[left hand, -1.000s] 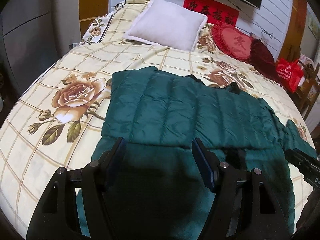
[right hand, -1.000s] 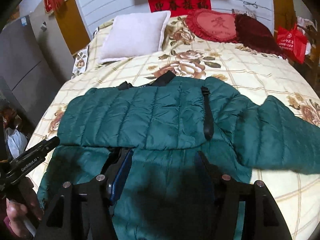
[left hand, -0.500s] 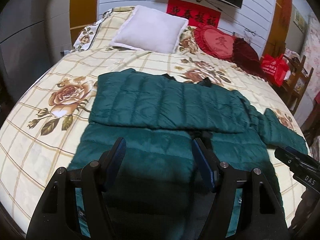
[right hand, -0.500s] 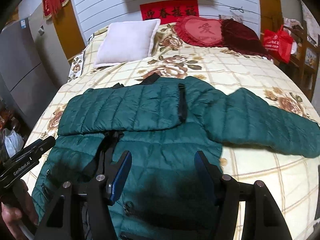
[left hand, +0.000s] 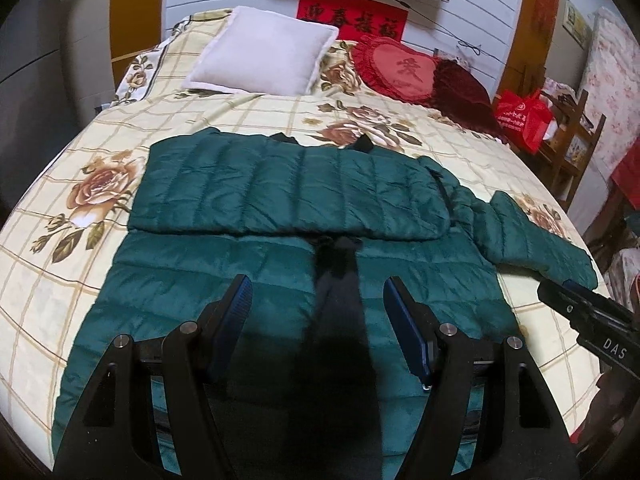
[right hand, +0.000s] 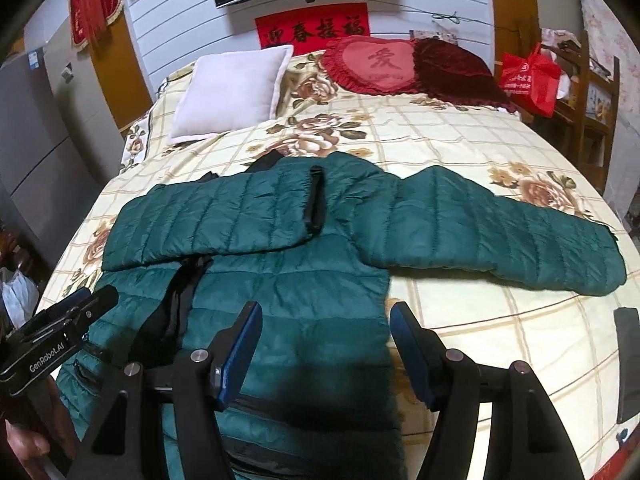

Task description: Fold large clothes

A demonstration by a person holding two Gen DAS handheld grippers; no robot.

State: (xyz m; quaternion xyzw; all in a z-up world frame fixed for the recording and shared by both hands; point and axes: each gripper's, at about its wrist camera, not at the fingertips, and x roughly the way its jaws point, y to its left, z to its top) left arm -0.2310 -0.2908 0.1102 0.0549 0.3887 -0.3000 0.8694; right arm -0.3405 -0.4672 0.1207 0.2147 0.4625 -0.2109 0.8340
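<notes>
Grippers (left hand: pixel 316 322) over jkt (left hand: pixel 280 196) (sleeve folded).

Bed (left hand: pixel 248 120) under a cream sheet (right hand: pixel 460 148) with a brown grid and rose prints. Green quilted jacket (left hand: pixel 280 196) spread flat across the middle, one sleeve (right hand: pixel 224 216) folded over the chest, the other sleeve (right hand: pixel 500 228) stretched out sideways on the sheet. At the head end, a white pillow (left hand: pixel 264 56) propped up, beside it a red heart-shaped cushion (left hand: pixel 400 68), touching a dark red cushion (left hand: pixel 460 84). Near the right edge, seen from the right wrist, a flat dark phone (right hand: pixel 628 364).
</notes>
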